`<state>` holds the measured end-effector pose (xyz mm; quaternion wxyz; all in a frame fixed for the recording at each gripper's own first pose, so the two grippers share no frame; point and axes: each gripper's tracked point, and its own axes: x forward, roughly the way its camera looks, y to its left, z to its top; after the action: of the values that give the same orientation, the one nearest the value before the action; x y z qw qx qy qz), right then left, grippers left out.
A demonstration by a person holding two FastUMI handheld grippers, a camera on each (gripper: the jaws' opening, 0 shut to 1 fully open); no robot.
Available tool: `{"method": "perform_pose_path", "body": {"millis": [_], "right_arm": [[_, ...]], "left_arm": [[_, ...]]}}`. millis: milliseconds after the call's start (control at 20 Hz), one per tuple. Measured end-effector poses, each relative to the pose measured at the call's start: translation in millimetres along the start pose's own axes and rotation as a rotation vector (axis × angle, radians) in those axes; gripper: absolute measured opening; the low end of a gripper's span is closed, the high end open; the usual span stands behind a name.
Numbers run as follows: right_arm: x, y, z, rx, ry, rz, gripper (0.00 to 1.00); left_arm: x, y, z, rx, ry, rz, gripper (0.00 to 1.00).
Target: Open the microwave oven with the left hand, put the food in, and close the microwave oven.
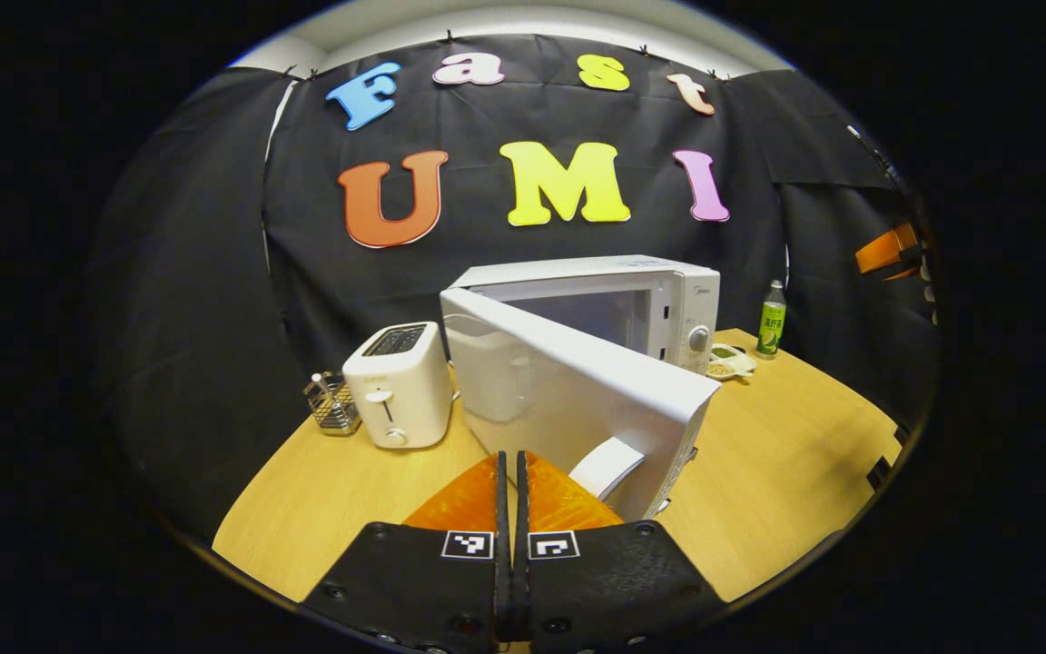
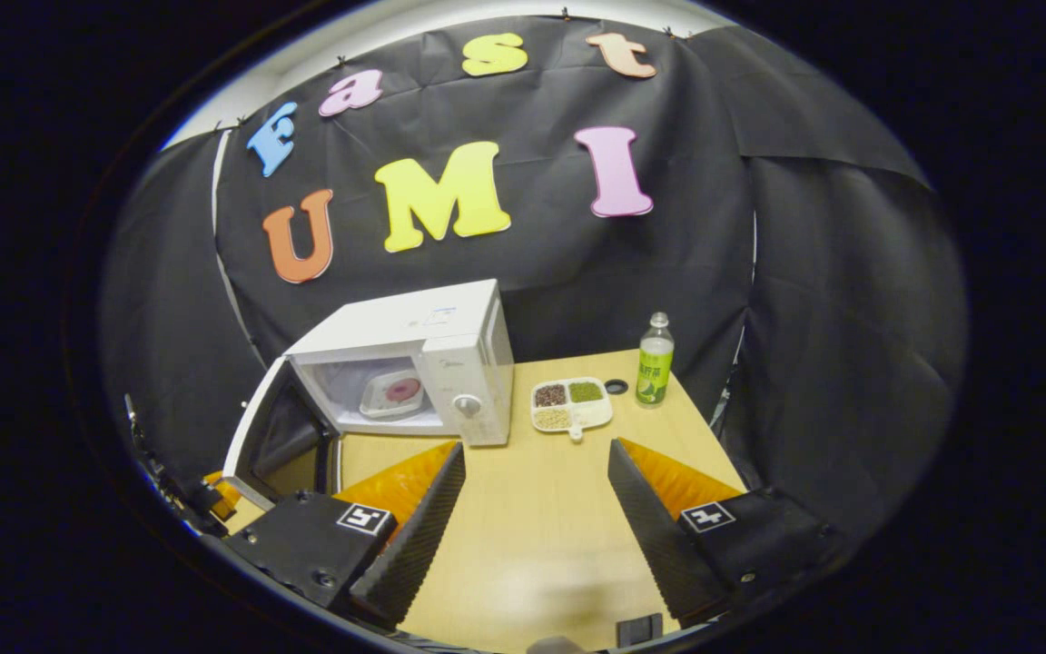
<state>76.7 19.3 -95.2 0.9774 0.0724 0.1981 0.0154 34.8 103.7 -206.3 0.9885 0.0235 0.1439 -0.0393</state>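
A: Where was the food (image 2: 393, 392)?
B: Inside the microwave oven (image 2: 414, 363), left of frame centre; its door (image 1: 577, 391) stood open, handle (image 1: 607, 467) just right of the left gripper (image 1: 512, 472).
A: Jaws?
B: Left pressed together, empty; right gripper (image 2: 537, 490) spread wide, empty.

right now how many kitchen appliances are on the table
2. The microwave stands at the back of the table with its door swung open, and the toaster sits beside it on the door's side. Others may be hidden.

Recording booth, black cloth wall (image 2: 650, 272), wooden table (image 2: 541, 509)
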Motion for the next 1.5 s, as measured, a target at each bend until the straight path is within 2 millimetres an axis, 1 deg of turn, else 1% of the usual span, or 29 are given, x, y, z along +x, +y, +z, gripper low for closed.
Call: {"method": "perform_pose_path", "body": {"millis": [200, 300, 500, 700, 750, 800, 850, 900, 1050, 1100, 1150, 1200, 1250, 1300, 1350, 1500], "right_arm": [[-1, -24, 9, 0.001, -0.005, -0.011, 1.0], [1, -34, 11, -0.001, -0.001, -0.009, 1.0], [1, -55, 16, -0.005, -0.001, -0.024, 1.0], [6, -71, 19, -0.014, 0.002, -0.026, 1.0], [7, -76, 20, -0.009, 0.003, -0.031, 1.0], [8, -81, 21, -0.007, 0.004, -0.035, 1.0], [10, -85, 22, -0.003, 0.002, -0.042, 1.0], [11, -89, 24, -0.003, 0.0, -0.047, 0.92], [12, -98, 27, -0.01, -0.002, -0.059, 0.92], [12, -100, 28, -0.011, -0.002, -0.062, 1.0], [13, -102, 28, -0.012, -0.001, -0.064, 1.0], [12, -103, 29, -0.007, -0.002, -0.068, 1.0], [13, -106, 30, 0.002, -0.006, -0.07, 0.92], [12, -108, 31, 0.007, -0.006, -0.073, 0.92], [12, -110, 29, 0.007, -0.006, -0.077, 1.0], [10, -117, 30, 0.006, -0.006, -0.089, 1.0]], "left_arm": [[18, -37, 9, 0.031, -0.004, -0.044, 0.0], [31, -54, 15, 0.037, -0.005, -0.065, 0.0], [57, -82, 22, 0.041, -0.009, -0.097, 0.0], [84, -105, 31, 0.048, -0.014, -0.121, 0.0], [91, -110, 33, 0.052, -0.017, -0.126, 0.1], [99, -114, 35, 0.057, -0.017, -0.129, 0.0], [105, -117, 37, 0.058, -0.018, -0.131, 0.0], [113, -120, 39, 0.056, -0.018, -0.133, 0.0], [132, -132, 44, 0.051, -0.016, -0.148, 0.0], [137, -138, 46, 0.053, -0.016, -0.152, 0.0], [144, -141, 47, 0.057, -0.016, -0.151, 0.0], [150, -144, 49, 0.06, -0.017, -0.15, 0.1], [157, -147, 50, 0.06, -0.018, -0.151, 0.0], [164, -150, 51, 0.058, -0.016, -0.152, 0.0], [171, -154, 54, 0.057, -0.019, -0.155, 0.0], [189, -160, 59, 0.049, -0.021, -0.16, 0.0]]}}
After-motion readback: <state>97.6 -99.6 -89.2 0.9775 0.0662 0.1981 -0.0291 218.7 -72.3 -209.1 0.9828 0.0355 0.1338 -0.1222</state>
